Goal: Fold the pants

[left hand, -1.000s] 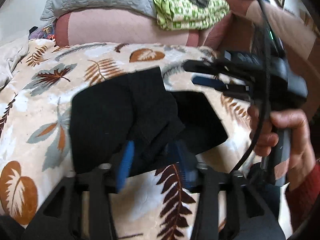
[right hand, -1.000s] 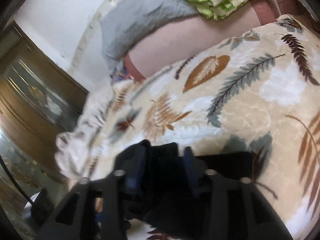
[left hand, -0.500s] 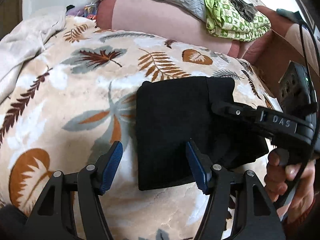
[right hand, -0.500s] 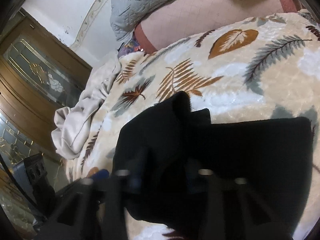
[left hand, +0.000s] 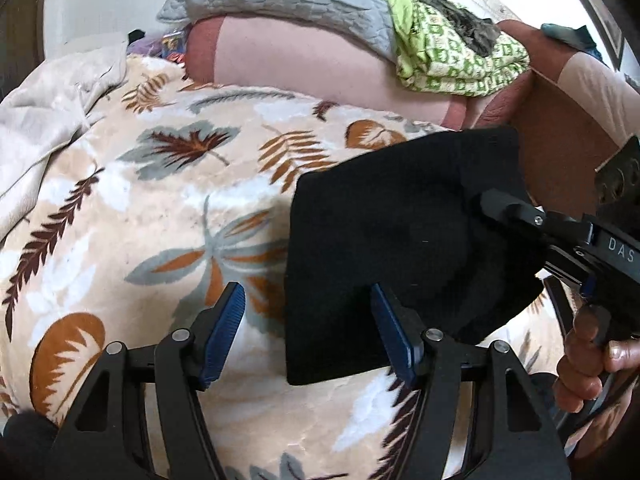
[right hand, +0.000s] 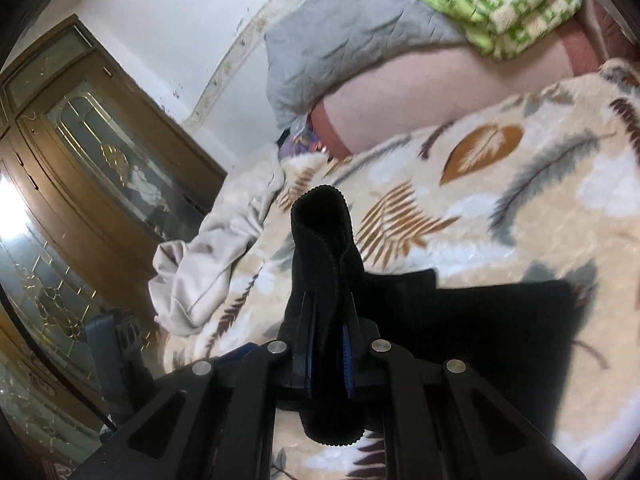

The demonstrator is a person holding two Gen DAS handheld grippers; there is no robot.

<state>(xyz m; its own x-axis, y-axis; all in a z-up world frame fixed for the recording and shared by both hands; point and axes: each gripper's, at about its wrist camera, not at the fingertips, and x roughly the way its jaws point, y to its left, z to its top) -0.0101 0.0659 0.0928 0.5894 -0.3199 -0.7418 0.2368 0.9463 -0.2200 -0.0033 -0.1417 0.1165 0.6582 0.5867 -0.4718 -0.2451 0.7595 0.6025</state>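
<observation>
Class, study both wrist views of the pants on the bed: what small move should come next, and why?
Probably the right tool should lower its pinched flap onto the black pants and let go. It is shut on a raised fold of cloth, while the rest lies fairly flat on the leaf-print blanket. The left tool is open, holding nothing, beside the near edge.

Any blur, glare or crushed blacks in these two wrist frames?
Left wrist: sharp, heavy fisheye bend; black pants read as a flat mass with little fold detail. Right wrist: motion blur on the leaf blanket at right, glare off the glass door, pants strip in the right gripper crisp.
</observation>
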